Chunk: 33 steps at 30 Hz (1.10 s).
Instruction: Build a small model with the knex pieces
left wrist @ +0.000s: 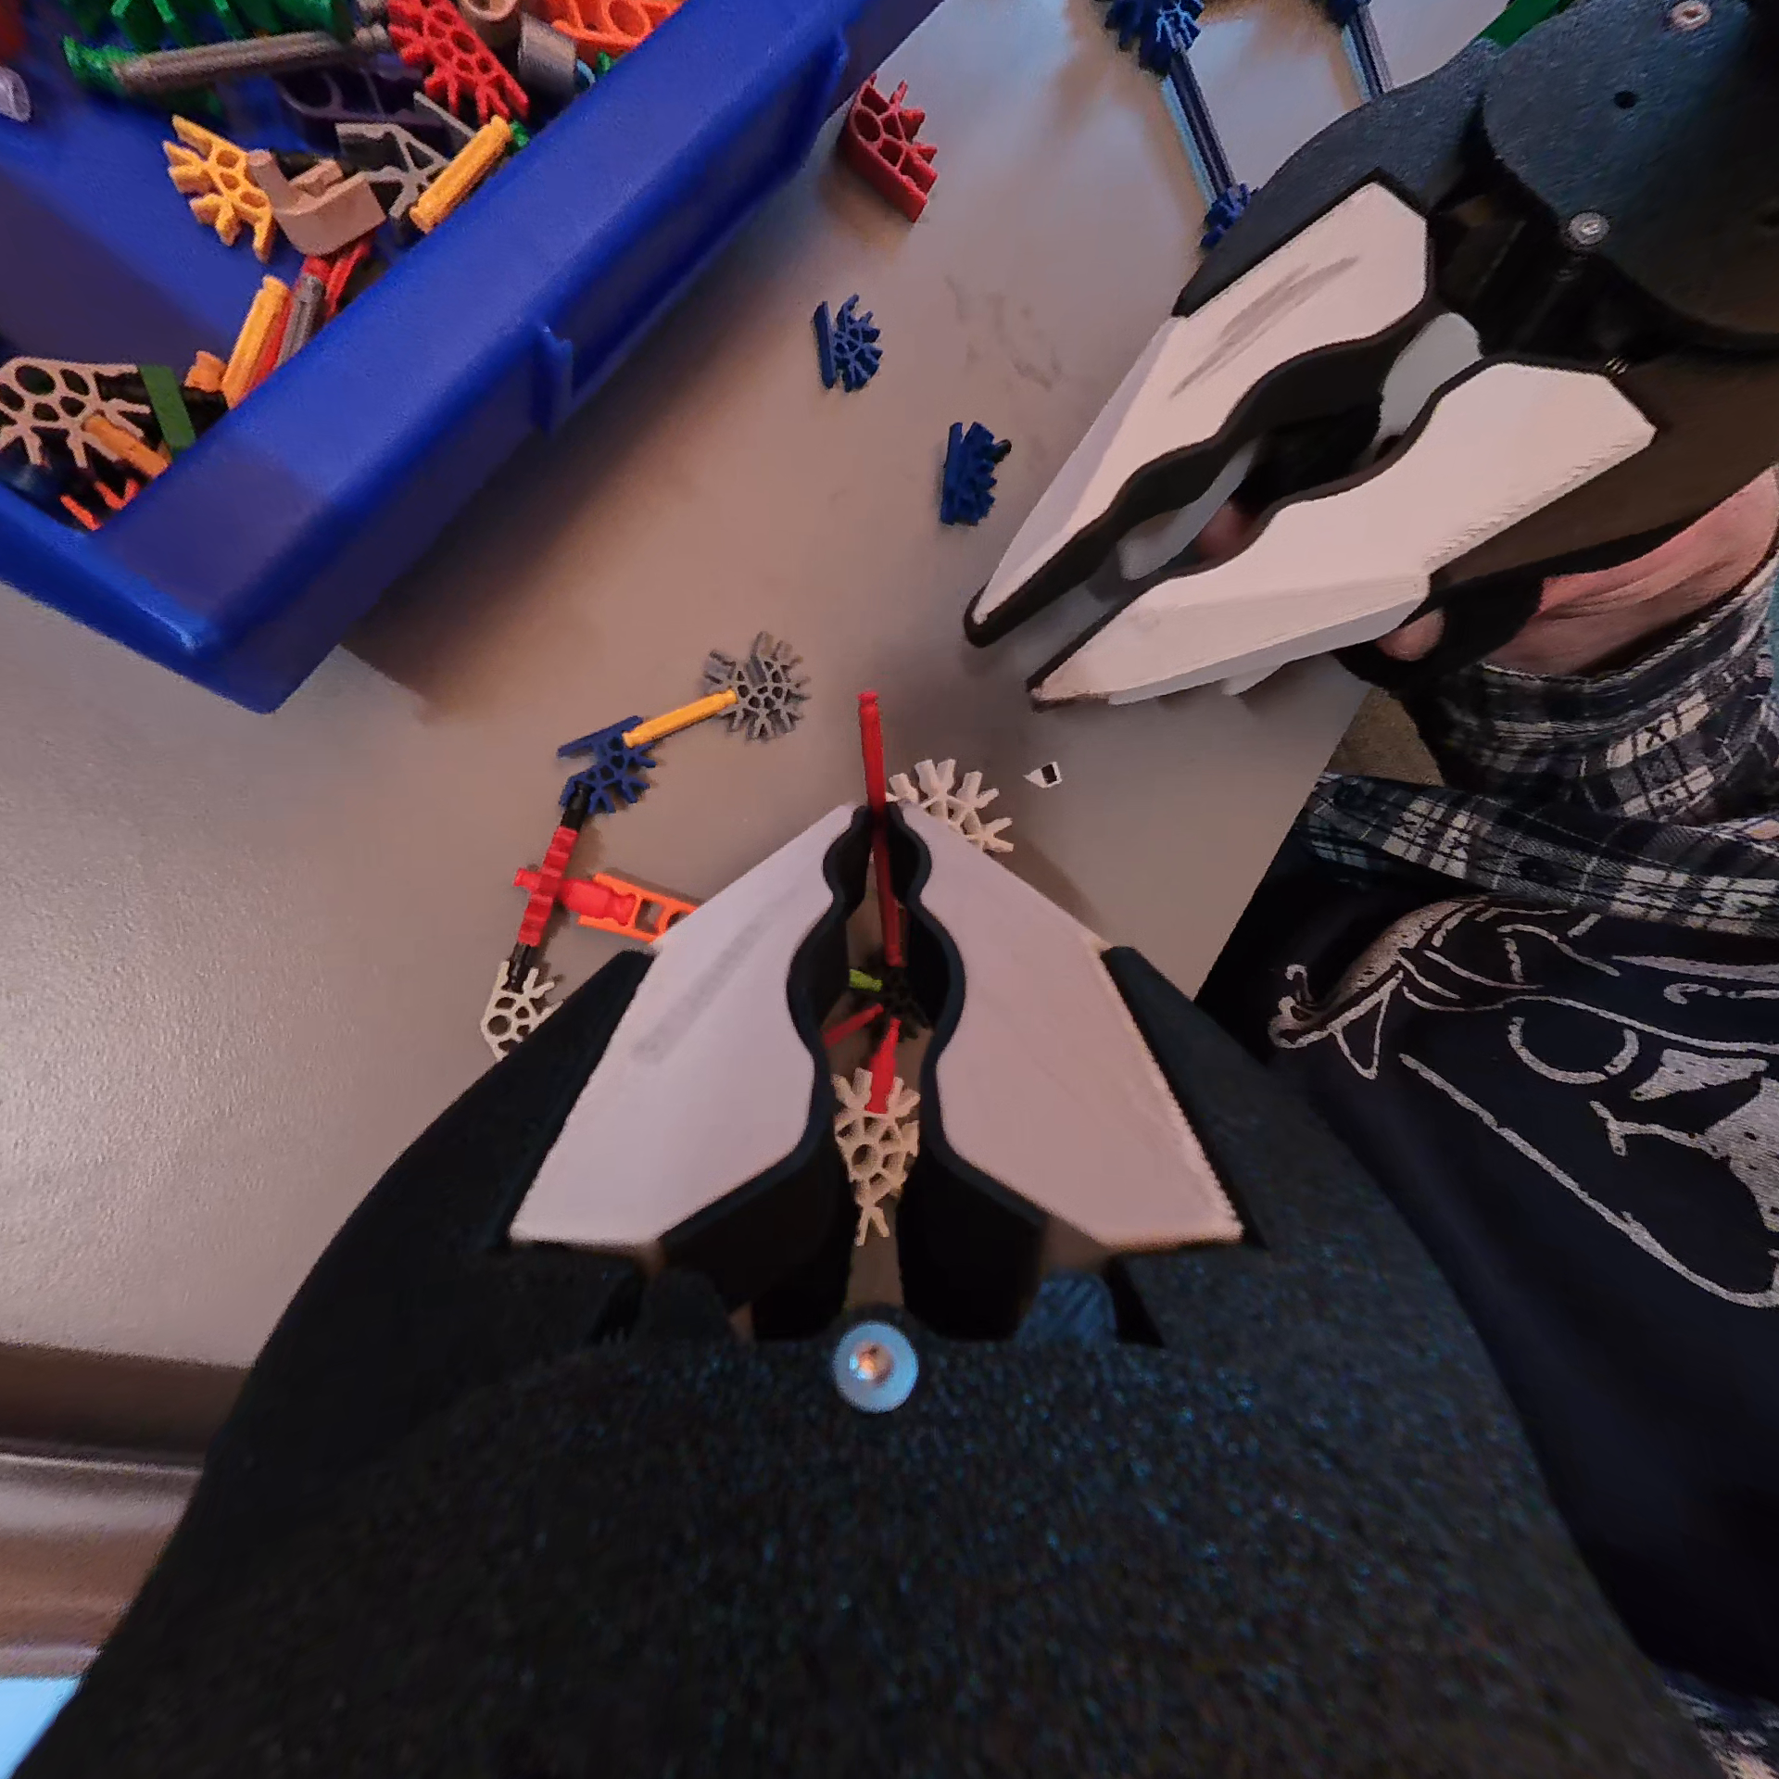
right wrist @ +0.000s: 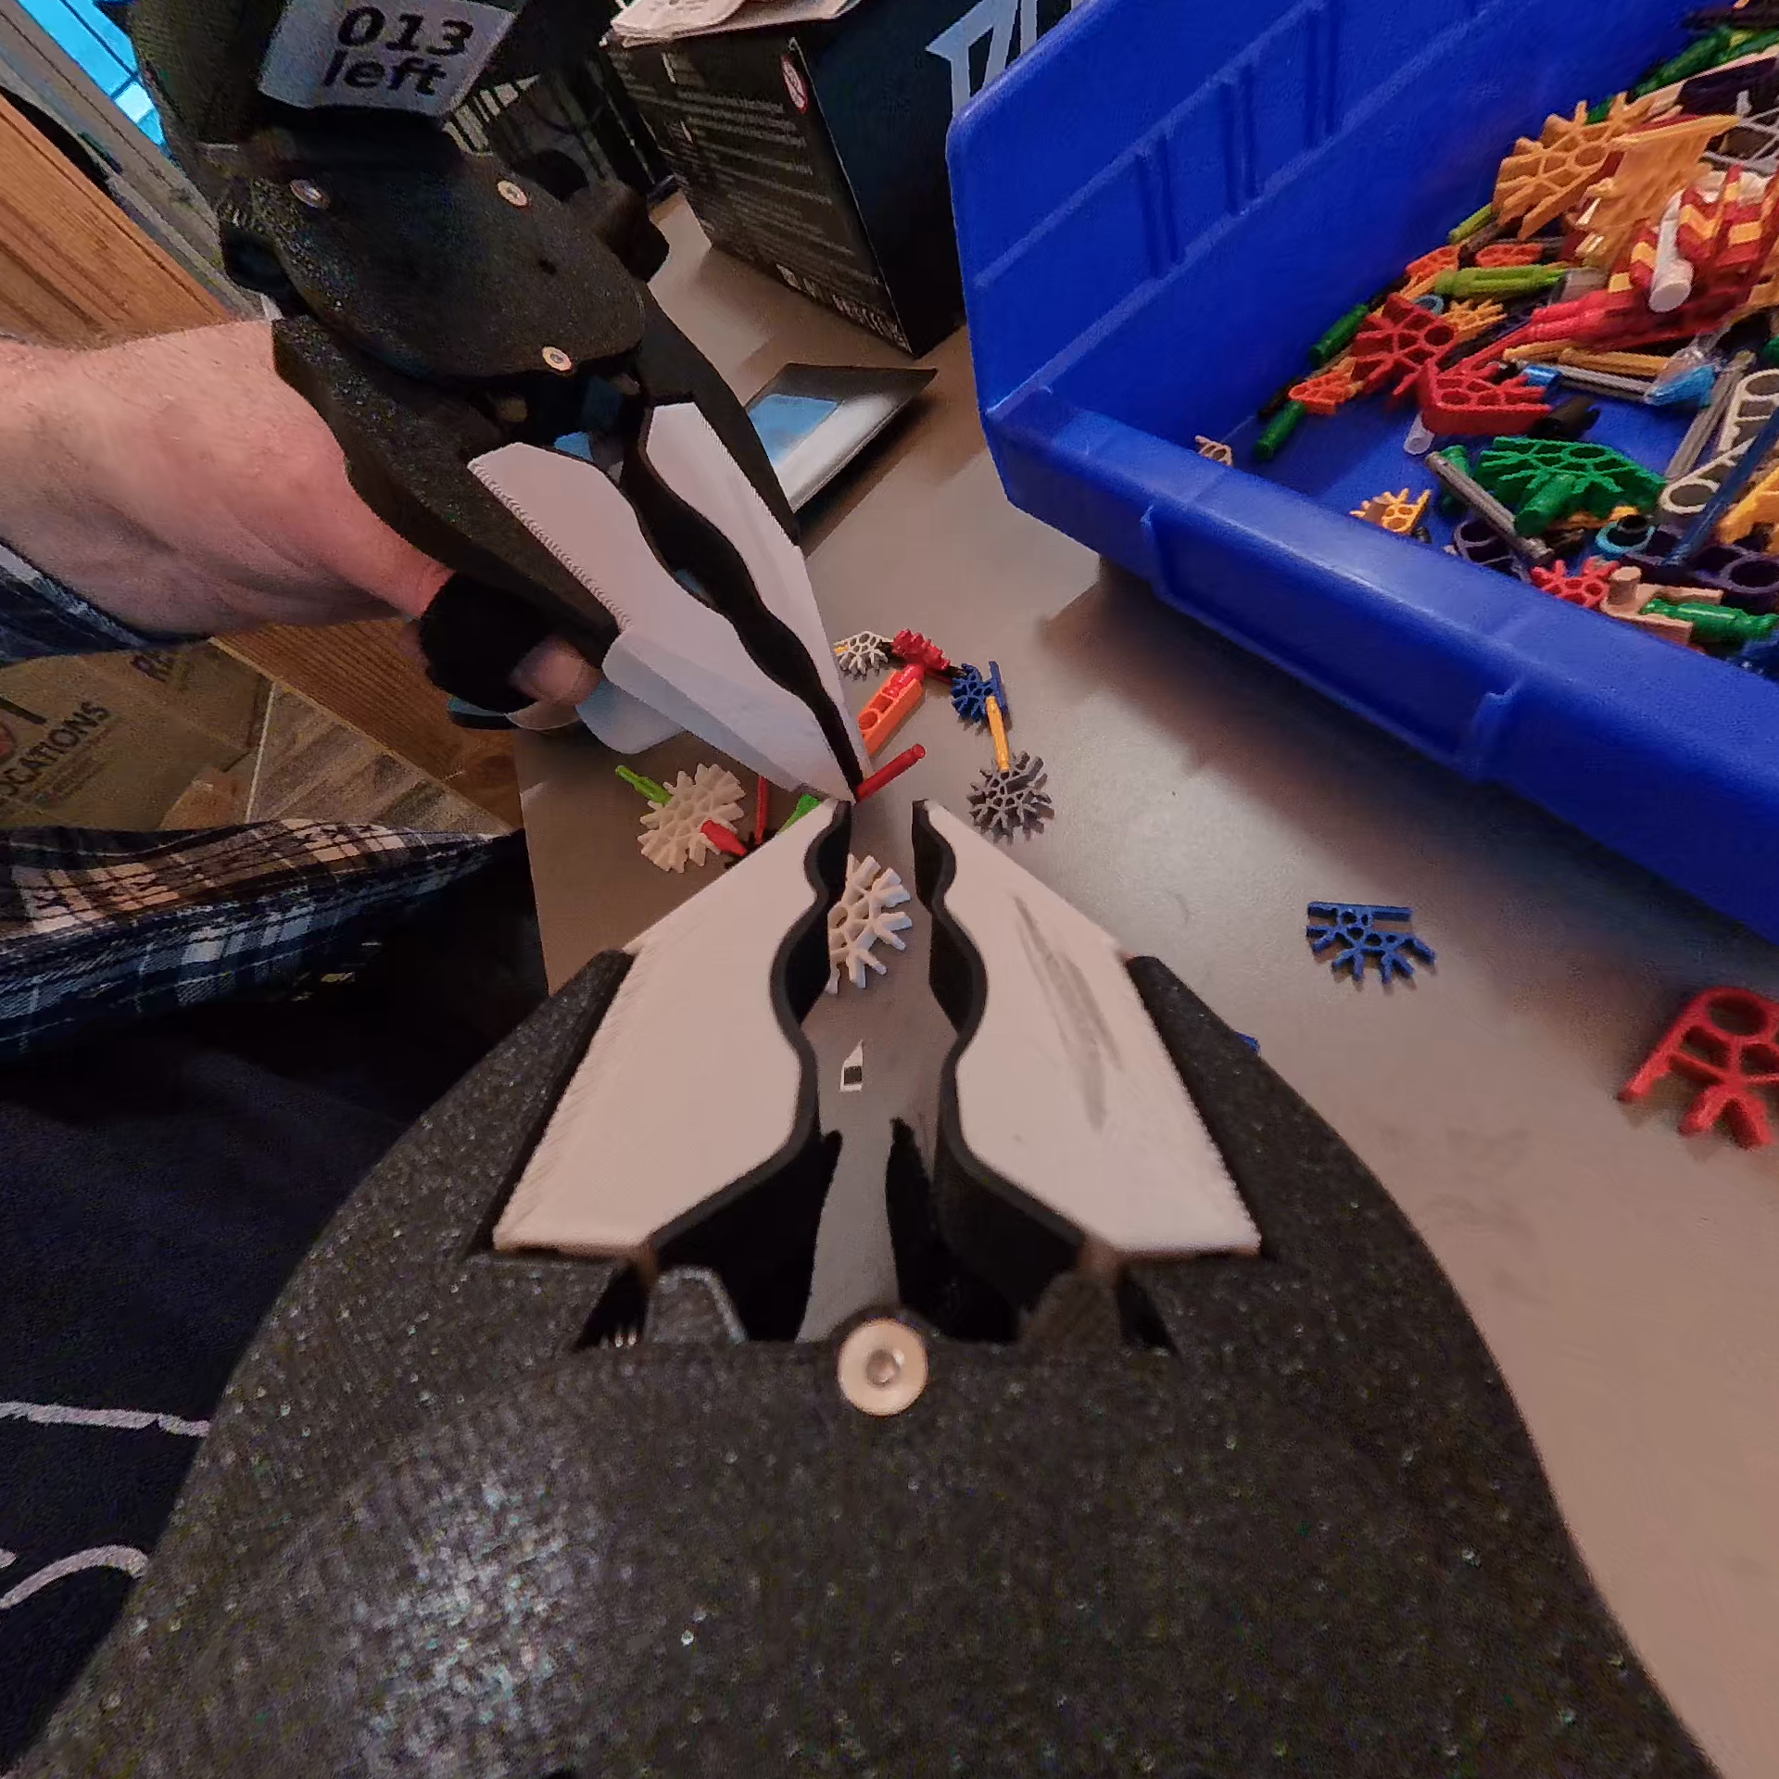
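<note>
My left gripper [left wrist: 878,816] is shut on a thin red rod [left wrist: 871,741] whose end sticks out past the tips. The rod runs back to a black hub [left wrist: 890,992] with short red and green rods and a white snowflake connector [left wrist: 874,1126]. This cluster also shows in the right wrist view [right wrist: 688,813], under the left gripper [right wrist: 852,785]. My right gripper [right wrist: 881,813] is open just above the table. A loose white snowflake connector [right wrist: 866,919] lies between its fingers, untouched. It also shows in the left wrist view [left wrist: 953,804], beside the left tips.
A blue bin [right wrist: 1348,616] full of mixed construction pieces stands behind. A joined chain with a grey connector [left wrist: 765,685] lies left of the rod. Loose blue connectors [left wrist: 847,342] and a red connector [right wrist: 1718,1064] lie nearby. A black box [right wrist: 799,164] stands far back. The table edge and a person's torso are close. Only a small space, under 4 cm, lies between the two pairs of fingers.
</note>
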Available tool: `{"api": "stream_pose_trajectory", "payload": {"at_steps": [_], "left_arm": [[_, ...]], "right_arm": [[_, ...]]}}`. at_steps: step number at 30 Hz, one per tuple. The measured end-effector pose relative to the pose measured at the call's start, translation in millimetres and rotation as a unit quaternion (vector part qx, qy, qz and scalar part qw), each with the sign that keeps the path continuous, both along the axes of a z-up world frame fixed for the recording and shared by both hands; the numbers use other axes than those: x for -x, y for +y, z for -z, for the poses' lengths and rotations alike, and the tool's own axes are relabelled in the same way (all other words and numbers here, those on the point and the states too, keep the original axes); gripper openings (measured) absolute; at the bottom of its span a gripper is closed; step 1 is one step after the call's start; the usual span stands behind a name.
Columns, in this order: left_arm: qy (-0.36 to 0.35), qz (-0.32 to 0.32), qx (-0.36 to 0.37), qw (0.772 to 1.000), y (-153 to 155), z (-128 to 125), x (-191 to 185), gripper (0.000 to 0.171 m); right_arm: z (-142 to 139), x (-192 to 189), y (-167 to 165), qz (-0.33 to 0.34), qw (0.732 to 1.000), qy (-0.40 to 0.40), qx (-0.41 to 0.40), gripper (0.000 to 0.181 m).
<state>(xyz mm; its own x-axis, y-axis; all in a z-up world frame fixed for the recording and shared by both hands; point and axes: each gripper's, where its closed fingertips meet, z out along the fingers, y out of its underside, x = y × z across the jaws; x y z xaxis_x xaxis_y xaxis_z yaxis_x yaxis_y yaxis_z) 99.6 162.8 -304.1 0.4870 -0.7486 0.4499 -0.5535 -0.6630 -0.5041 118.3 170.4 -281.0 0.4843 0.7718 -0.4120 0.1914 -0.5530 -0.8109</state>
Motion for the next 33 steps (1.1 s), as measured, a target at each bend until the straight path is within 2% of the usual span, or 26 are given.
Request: {"api": "stream_pose_trajectory", "payload": {"at_steps": [33], "left_arm": [[0.008, -0.013, 0.003, 1.0, -2.9, 6.0, 1.7, 0.002]], "right_arm": [[-2.8, -2.3, -0.9, -0.002, 1.0, 0.011, -0.001, 0.011]]}}
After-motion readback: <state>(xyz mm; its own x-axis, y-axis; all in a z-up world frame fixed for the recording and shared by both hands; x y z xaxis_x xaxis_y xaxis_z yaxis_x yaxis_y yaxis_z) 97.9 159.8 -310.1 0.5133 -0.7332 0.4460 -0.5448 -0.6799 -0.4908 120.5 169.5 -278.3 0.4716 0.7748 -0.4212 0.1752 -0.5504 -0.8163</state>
